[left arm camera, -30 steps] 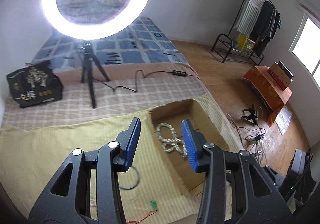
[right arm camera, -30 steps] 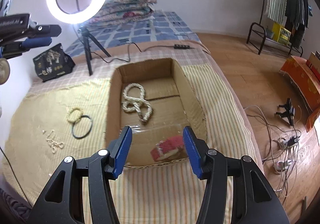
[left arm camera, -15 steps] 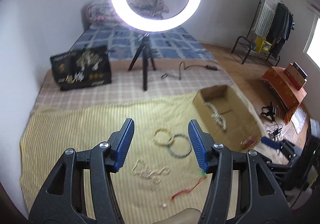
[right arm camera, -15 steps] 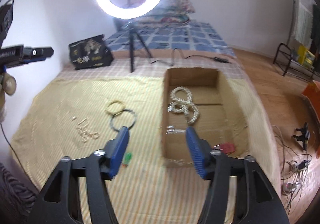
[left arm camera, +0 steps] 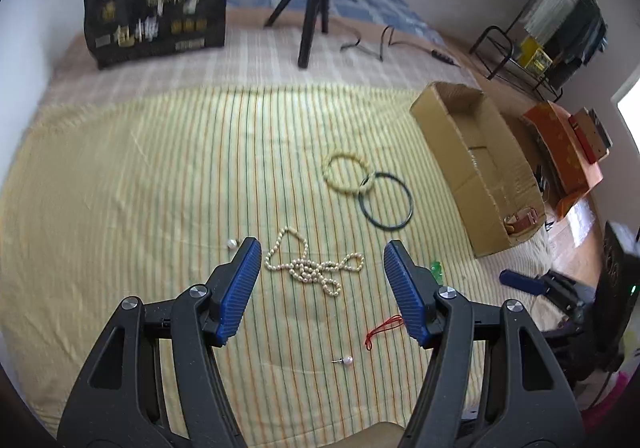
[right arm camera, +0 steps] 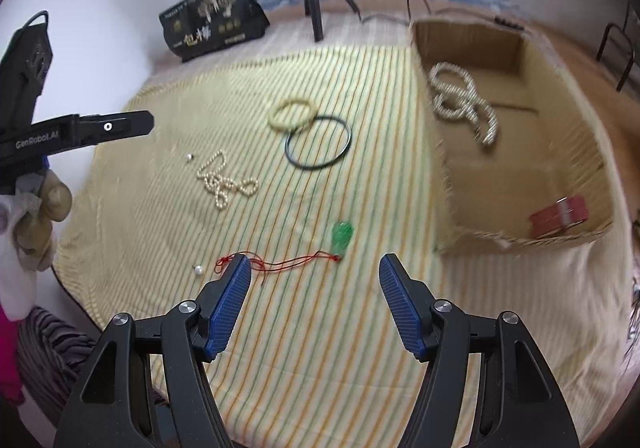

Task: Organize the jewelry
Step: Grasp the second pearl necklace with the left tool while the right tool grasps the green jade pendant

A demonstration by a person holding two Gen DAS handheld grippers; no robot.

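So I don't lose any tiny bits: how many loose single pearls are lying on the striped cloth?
2. One loose pearl lies beside the pearl necklace, near its far-left end; the other pearl lies by the red cord. More may be hidden.

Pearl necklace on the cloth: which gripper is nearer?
Left. The left gripper is open with the pearl necklace lying right between its fingertips. The right gripper is open over the red cord, with the necklace well ahead to its left.

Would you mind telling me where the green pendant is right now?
In the right wrist view the green pendant lies on the striped cloth, just ahead of the right gripper, between the pearl necklace and the cardboard box.
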